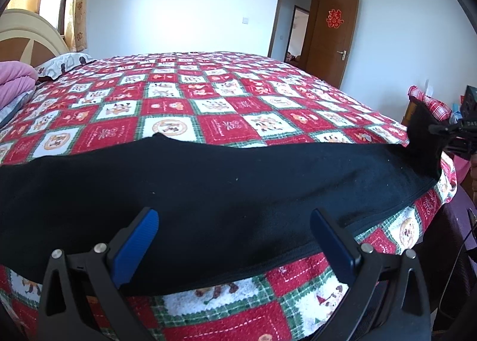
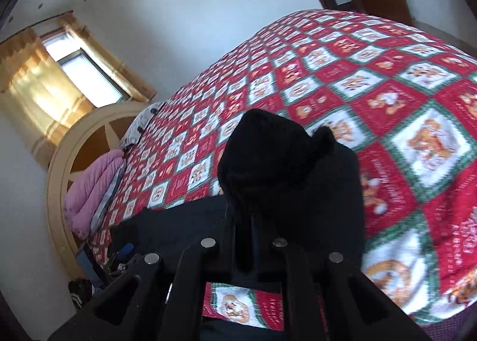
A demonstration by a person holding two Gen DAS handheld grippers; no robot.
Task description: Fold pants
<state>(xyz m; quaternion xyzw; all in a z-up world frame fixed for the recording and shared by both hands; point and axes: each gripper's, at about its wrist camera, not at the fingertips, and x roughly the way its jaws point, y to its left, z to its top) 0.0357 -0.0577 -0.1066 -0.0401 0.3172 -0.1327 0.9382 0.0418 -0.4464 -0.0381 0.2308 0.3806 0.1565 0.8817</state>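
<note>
Pants (image 1: 208,191), black, are lying stretched along the near edge of the bed (image 1: 226,96), over its red checked quilt. Left tongs (image 1: 234,239) are hovering over the middle of the fabric with fingers spread wide apart. Right tongs (image 2: 253,221) are clamping one end of the pants, lifting it off the bed.

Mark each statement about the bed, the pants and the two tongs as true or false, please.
1. The black pants lie along the near edge of the bed. True.
2. The left tongs are shut on the pants. False: they are open, gripping nothing.
3. The right tongs hold one end of the pants raised. True.
4. The bedspread is plain blue. False: red, white and green checks.
5. The door is closed. False: it stands open.
</note>
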